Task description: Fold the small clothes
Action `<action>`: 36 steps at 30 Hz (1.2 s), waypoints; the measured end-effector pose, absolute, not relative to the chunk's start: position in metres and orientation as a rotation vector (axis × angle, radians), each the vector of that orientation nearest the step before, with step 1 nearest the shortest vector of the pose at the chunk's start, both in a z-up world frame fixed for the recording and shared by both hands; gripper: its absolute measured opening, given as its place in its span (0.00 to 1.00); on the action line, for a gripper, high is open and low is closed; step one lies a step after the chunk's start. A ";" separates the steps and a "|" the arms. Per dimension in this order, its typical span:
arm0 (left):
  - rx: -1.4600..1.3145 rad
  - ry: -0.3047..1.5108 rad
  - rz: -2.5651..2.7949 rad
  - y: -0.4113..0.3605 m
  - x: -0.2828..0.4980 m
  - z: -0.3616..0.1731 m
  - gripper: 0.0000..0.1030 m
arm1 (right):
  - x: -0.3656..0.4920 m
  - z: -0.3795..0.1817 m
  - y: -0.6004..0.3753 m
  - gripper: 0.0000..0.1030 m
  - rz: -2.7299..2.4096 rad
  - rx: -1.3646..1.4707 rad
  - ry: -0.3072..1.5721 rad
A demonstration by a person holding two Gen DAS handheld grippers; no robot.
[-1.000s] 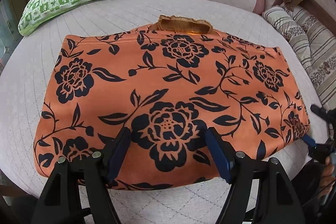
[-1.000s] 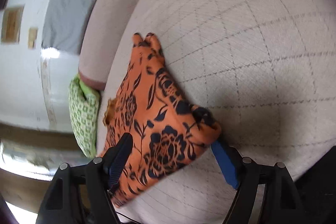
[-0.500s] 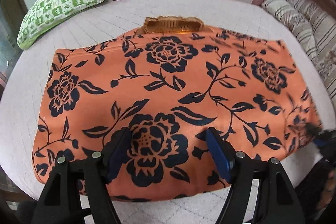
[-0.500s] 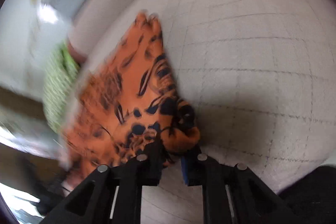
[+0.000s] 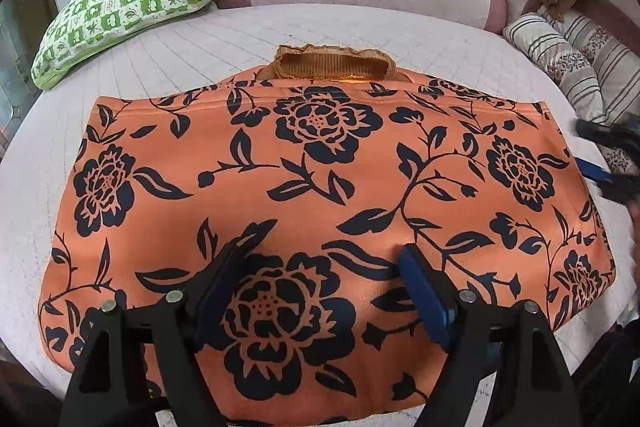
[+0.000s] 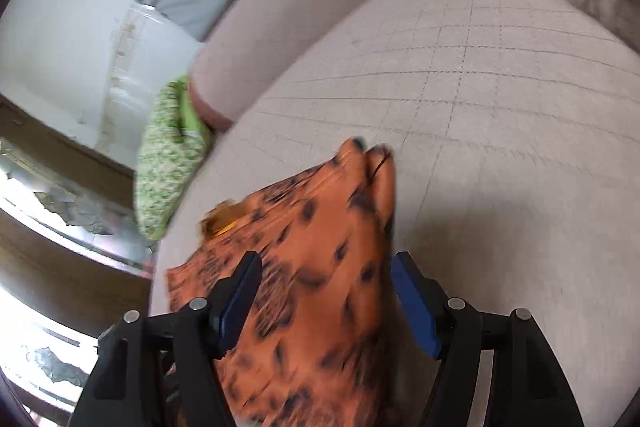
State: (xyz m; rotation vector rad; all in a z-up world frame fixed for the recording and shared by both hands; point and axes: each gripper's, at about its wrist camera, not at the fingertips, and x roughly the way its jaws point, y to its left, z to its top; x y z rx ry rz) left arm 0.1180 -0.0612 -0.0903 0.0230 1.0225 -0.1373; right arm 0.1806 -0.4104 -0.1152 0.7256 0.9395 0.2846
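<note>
Your orange garment printed with black flowers (image 5: 320, 187) is lying spread flat on the pale quilted round cushion (image 5: 168, 43), its ribbed brown neckband (image 5: 334, 65) pointing away from you; your left gripper (image 5: 324, 275) is hovering over the near edge of the cloth, its jaws standing wide and released after just opening a little further, clamping nothing; your right gripper (image 6: 324, 291) is sitting at the garment's right side, where the view is blurring; its jaws have just been opening and are now standing apart, the cloth's edge lying between the blue pads (image 6: 414, 307) but not being squeezed; a green-and-white checked pillow (image 5: 128, 3) is resting at the cushion's far left; striped pillows (image 5: 580, 55) are lying at the right.
</note>
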 end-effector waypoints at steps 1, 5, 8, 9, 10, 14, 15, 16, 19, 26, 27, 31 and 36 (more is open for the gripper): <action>0.022 1.019 -0.141 -0.061 0.117 -0.090 0.79 | 0.193 -0.123 -0.408 0.65 0.297 0.719 0.970; 0.015 1.002 -0.160 -0.058 0.115 -0.092 0.79 | 0.216 -0.133 -0.386 0.17 0.334 0.662 1.049; 0.005 0.985 -0.178 -0.056 0.113 -0.094 0.80 | 0.206 -0.113 -0.391 0.09 0.245 0.631 0.954; 0.006 0.979 -0.181 -0.056 0.113 -0.095 0.80 | 0.206 -0.117 -0.396 0.09 0.186 0.637 0.949; 0.010 0.975 -0.183 -0.056 0.112 -0.095 0.81 | 0.210 -0.134 -0.400 0.11 0.139 0.654 1.010; -0.040 0.980 -0.224 -0.045 0.111 -0.089 0.80 | 0.198 -0.132 -0.407 0.13 0.116 0.707 0.970; -0.080 0.976 -0.219 -0.035 0.108 -0.085 0.80 | 0.194 -0.124 -0.405 0.13 0.073 0.665 0.961; -0.105 0.968 -0.205 -0.027 0.104 -0.082 0.80 | 0.188 -0.114 -0.402 0.15 0.041 0.624 0.949; -0.190 0.921 -0.140 0.010 0.088 -0.064 0.80 | 0.169 -0.086 -0.383 0.15 0.069 0.559 0.875; -0.382 0.875 0.001 0.124 0.039 -0.045 0.80 | 0.130 -0.087 -0.297 0.20 0.308 0.422 0.951; -0.417 0.886 0.008 0.137 0.035 -0.049 0.80 | 0.127 -0.095 -0.293 0.20 0.296 0.409 0.975; -0.594 0.943 -0.005 0.179 0.024 -0.074 0.80 | 0.115 -0.124 -0.290 0.20 0.262 0.456 1.051; -0.618 0.934 -0.081 0.174 0.025 -0.073 0.79 | 0.110 -0.130 -0.296 0.20 0.241 0.503 1.074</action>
